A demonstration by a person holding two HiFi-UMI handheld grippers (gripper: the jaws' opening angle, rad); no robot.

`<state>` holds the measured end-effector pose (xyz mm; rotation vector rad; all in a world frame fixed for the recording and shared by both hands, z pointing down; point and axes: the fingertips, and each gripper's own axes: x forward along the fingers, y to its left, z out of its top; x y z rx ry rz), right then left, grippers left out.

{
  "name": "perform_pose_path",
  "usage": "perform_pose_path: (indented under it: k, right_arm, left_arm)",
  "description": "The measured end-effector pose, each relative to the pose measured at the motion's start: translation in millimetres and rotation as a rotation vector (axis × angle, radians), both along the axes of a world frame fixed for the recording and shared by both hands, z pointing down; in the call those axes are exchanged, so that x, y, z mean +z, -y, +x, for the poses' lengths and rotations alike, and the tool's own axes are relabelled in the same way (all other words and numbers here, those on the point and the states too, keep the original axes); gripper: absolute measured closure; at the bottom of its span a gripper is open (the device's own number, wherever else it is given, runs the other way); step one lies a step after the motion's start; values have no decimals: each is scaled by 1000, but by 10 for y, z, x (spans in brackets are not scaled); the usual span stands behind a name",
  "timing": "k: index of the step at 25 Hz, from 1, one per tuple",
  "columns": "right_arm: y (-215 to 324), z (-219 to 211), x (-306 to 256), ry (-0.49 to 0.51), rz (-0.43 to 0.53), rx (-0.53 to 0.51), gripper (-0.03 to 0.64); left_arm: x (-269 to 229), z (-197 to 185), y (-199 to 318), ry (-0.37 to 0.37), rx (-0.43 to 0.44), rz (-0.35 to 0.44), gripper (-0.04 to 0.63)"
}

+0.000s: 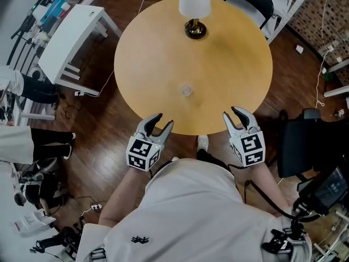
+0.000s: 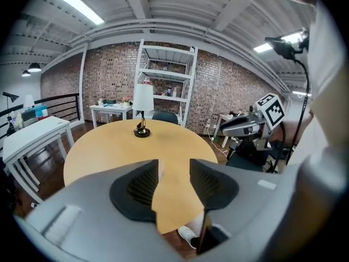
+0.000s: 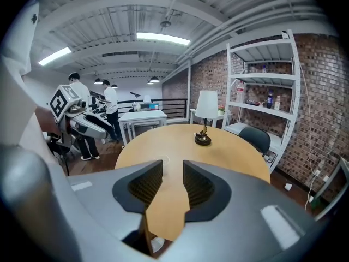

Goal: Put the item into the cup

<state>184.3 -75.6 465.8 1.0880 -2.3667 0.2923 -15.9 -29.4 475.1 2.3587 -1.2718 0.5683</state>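
Nothing is done yet: my left gripper and right gripper hover at the table edge, jaws spread and empty, cup untouched.

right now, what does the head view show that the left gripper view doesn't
Only the head view: a small clear thing mid-table, likely the cup. Only the left gripper view: the ceiling lights. Both: the round table, the lamp, and the left claw and right claw, each open and empty.
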Motion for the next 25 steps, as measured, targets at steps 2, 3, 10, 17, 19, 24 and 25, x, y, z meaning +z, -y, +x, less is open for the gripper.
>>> perform_pose_path:
  k: [2,3,10,17,19,24,25]
  right_arm:
    - [-197,32,-124,11,17,26,494]
    - [-301,23,-187,14,25,36,494]
    - [-1118,-368,-354,10,57,66,494]
    - [-1800,-588,-297,-16,47,92,500]
    - [-1915,-666,-276,-21,47,92,503]
    - [-2064,-758,-280,-26,53,85,512]
    - [-2079,-758,-280,-27,54,84,514]
  left_arm:
    - [-77,22,-143,-10,18,25,433]
    - [-123,13,-222,-17,26,38,433]
    - [-175,-434,-1006,-55,25,54,433]
    - [-103,-761,-1564,-74,27,55,433]
    - [-81,-832,-1675,-77,29,57,433]
    - [-76,-890,-1846,-79,33,60,433]
    - [-78,-889,-1859,-79,33,64,433]
